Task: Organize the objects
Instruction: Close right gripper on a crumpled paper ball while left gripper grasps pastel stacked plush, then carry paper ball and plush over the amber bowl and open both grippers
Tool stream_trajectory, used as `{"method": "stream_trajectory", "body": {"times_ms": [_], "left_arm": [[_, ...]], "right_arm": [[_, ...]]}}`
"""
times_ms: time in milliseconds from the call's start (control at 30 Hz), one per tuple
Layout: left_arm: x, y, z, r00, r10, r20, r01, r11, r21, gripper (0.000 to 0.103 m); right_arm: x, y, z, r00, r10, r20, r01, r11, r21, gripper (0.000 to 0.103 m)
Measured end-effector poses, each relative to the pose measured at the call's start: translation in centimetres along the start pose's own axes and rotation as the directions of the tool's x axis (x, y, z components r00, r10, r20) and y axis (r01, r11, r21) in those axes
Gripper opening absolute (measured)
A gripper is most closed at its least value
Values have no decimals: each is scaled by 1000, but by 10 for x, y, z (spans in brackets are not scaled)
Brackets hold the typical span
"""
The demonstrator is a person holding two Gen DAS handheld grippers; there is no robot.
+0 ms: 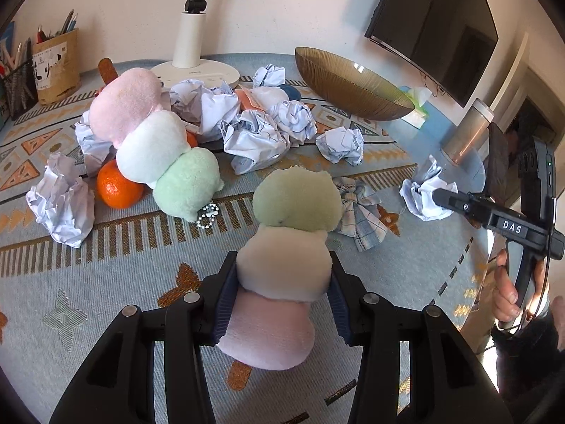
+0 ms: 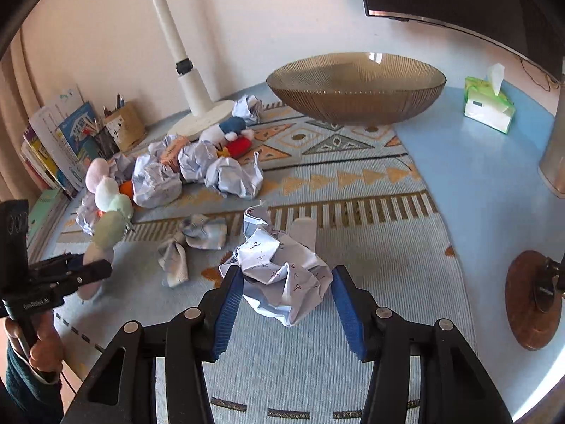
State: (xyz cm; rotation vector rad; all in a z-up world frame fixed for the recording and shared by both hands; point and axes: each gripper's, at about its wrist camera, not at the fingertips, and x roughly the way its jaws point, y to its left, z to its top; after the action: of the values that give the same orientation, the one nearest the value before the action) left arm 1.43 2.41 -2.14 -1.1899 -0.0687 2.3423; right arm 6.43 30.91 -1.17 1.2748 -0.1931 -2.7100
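Observation:
My left gripper (image 1: pixel 282 293) is shut on a plush dango skewer (image 1: pixel 286 258) with green, cream and pink balls, held just above the patterned mat (image 1: pixel 106 282). A second plush skewer (image 1: pixel 148 141) lies at the left on an orange (image 1: pixel 116 185). My right gripper (image 2: pixel 286 296) is shut on a crumpled paper ball (image 2: pixel 282 275) with handwriting; it also shows in the left wrist view (image 1: pixel 423 194). Several crumpled paper balls (image 1: pixel 254 134) are heaped mid-table. A ribbed brown glass bowl (image 2: pixel 353 88) stands empty at the back.
A white lamp base (image 1: pixel 197 67) stands behind the heap. A pen holder (image 1: pixel 56 67) and books (image 2: pixel 60 141) are at the left. A checked cloth (image 1: pixel 360 212) lies beside the plush. A tissue pack (image 2: pixel 489 106), a metal cylinder (image 1: pixel 466 134) and a round wooden disc (image 2: pixel 533 300) are at the right.

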Motion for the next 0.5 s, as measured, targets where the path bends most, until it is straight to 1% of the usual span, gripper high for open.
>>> {"method": "stream_trajectory", "body": {"times_ms": [67,100,133,167,200,267,333,367,400,433,500], "left_arm": [[4,-3,2,1000,5,-9,-5,1000,0,44],[6,-4,3,1000,9,-14,-9,1000,3,44],[6,-6,3,1000,13,-18,-13,1000,6,44],[7,-8,4,1000,15,-19,-15,1000,11,44],[8,-10,5,1000,16,-20,-16,1000,16,44],[8,-15,9,1000,23,-21,-23,999,28,44],[7,-19,13,999,27,-19,-27,999,37,44],[7,-22,16,999,28,-18,-28,999,41,44],[8,-24,20,999,30,-16,-29,999,46,44],[8,-28,25,999,35,-14,-35,998,54,44],[8,-38,38,999,48,-1,-48,995,83,44]], "right_arm": [[0,-1,-8,1000,18,1,-18,1000,-9,60],[1,0,-8,1000,5,-6,-5,1000,-14,71],[3,1,-8,1000,-15,-3,15,1000,-23,78],[3,3,-6,999,-31,9,31,999,-32,78],[3,4,-4,1000,-25,18,26,999,-35,78],[5,4,1,1000,11,19,-10,1000,-23,78],[10,6,5,1000,8,10,-8,1000,-16,57],[8,8,6,999,-6,32,6,1000,-20,54],[3,8,9,999,1,49,0,1000,-21,50],[-2,9,13,998,6,64,-5,1000,-22,50],[-16,9,26,994,-8,109,11,1000,-29,50]]}}
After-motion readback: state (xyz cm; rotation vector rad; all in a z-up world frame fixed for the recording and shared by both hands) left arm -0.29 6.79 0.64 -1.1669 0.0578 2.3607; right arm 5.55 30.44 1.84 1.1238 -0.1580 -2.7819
